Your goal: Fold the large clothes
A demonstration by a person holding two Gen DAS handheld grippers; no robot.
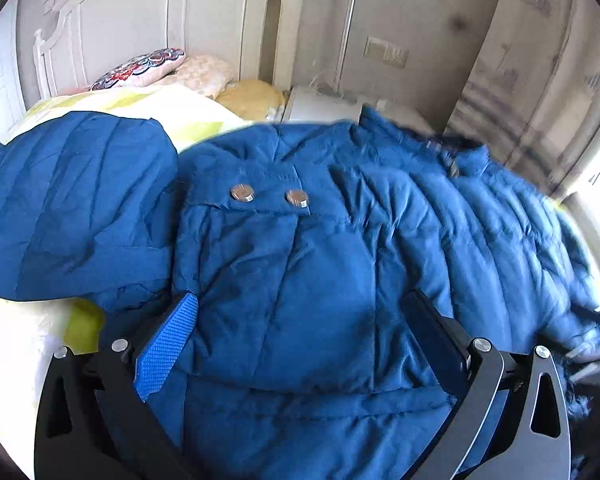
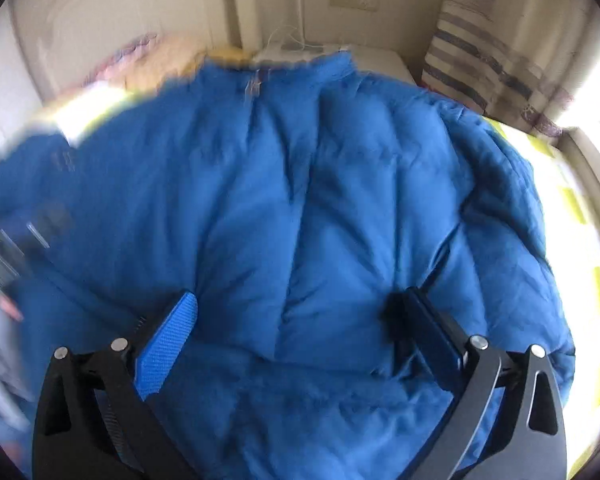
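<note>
Blue padded jacket lies spread across the bed, one part already flapped over. Both the left hand-held gripper and the right hand-held gripper hover wide open, holding nothing. Next, probably: pinch an edge to fold.

The bed has a yellow-white cover; on it lie a blue padded jacket and pillows near the headboard.

Both wrist cams sit close above blue jacket, prob. facing headboard.
</note>
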